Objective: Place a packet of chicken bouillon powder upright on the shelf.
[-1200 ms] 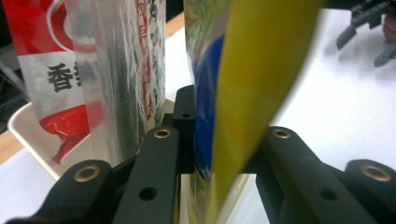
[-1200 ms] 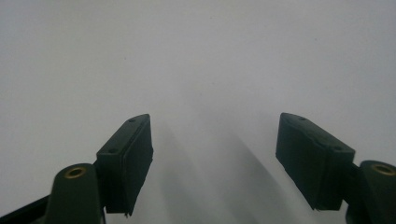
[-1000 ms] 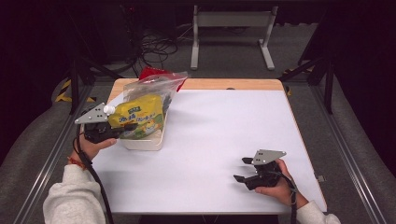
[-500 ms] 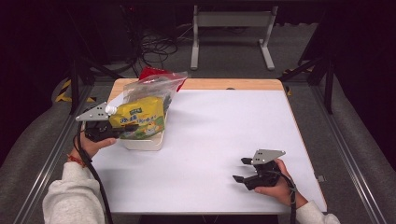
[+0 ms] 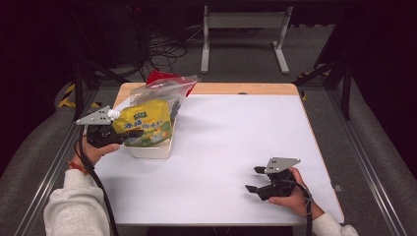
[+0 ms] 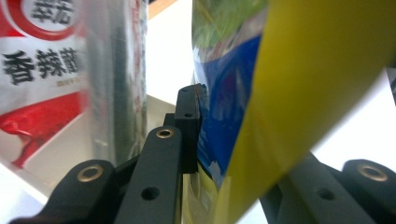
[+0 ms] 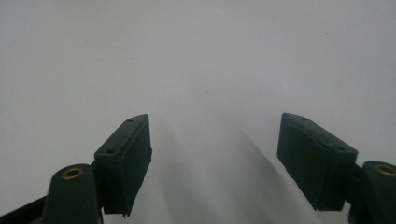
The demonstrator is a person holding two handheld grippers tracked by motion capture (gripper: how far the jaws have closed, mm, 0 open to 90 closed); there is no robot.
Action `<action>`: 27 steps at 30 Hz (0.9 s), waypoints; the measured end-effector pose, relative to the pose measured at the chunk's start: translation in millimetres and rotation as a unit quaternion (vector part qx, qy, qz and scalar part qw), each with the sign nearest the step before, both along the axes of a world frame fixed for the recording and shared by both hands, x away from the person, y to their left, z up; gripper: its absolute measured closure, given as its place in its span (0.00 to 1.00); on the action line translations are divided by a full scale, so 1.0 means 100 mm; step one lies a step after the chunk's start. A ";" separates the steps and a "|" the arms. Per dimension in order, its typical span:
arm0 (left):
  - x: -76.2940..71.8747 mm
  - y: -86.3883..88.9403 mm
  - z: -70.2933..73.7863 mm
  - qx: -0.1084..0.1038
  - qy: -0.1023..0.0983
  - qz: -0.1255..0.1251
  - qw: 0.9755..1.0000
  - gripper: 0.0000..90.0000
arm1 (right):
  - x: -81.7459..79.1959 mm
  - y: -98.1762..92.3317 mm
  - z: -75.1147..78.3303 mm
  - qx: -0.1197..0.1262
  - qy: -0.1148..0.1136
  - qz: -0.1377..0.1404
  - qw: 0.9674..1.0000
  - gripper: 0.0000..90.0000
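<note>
Yellow pouch (image 5: 145, 127), a soft spouted drink pack with a white cap, sits at about 10 o'clock on the table (image 5: 236, 132), held tilted over a white tray (image 5: 147, 151).

Hardly anything has changed over the past second. Both hands rest where they were, and the pouch keeps the same lean with its cap pointing towards 9 o'clock. This looks like a pause with the grip already made. The pouch seems ready either to be lifted clear of the tray or settled into it, and which of the two cannot be told.

Nearest the person, at about 5 o'clock, the right gripper (image 5: 254, 179) lies low on the bare white tabletop. Its jaws are spread wide with nothing between them, and the right gripper view confirms only table surface in the gap.

Further out, at 9 o'clock, the left gripper (image 5: 122, 140) is closed onto the pouch's lower edge. In the left gripper view one black pad (image 6: 189, 130) presses flat against the blue and yellow printed face, while the other jaw sits hidden behind the pouch.

Behind the pouch, towards 11 o'clock, a clear zip bag (image 5: 164, 93) stands in the tray, and a red packet (image 5: 157, 76) pokes up beyond it.
</note>
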State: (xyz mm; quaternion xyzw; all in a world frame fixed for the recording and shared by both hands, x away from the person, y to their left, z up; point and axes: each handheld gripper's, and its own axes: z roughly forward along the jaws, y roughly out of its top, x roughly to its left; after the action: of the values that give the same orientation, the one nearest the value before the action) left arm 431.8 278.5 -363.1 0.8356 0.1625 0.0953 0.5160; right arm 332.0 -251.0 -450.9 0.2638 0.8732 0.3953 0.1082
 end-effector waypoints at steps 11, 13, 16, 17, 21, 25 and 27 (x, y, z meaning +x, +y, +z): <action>0.01 -0.14 0.06 0.045 -0.002 0.000 0.999 0.86 | 0.00 0.02 -0.01 -0.003 0.002 0.006 1.000 0.29; -0.01 -0.12 0.09 0.050 -0.005 0.009 0.999 0.86 | 0.00 0.02 -0.01 -0.001 0.003 0.005 1.000 0.29; 0.01 -0.13 0.08 0.052 0.001 0.008 0.999 0.86 | 0.01 0.00 -0.01 0.003 0.007 0.001 1.000 0.29; 0.01 -0.13 0.08 0.052 0.001 0.008 0.999 0.86 | 0.01 0.00 -0.01 0.003 0.007 0.001 1.000 0.29; 0.05 -0.15 0.05 0.044 0.005 0.022 0.999 0.87 | 0.00 0.02 -0.01 0.002 0.004 0.003 1.000 0.29; 0.06 -0.10 -0.03 0.022 0.012 0.023 0.999 0.87 | 0.00 0.03 0.00 0.002 0.004 0.006 1.000 0.29; 0.03 -0.07 -0.02 0.018 0.007 0.016 1.000 0.87 | 0.00 0.03 -0.01 0.002 0.005 0.006 1.000 0.29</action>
State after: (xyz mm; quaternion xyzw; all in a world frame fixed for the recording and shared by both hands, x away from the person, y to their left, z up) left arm 435.2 271.5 -365.5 0.8427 0.1782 0.1007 0.4979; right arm 331.8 -248.2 -451.6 0.2606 0.8747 0.3960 0.1010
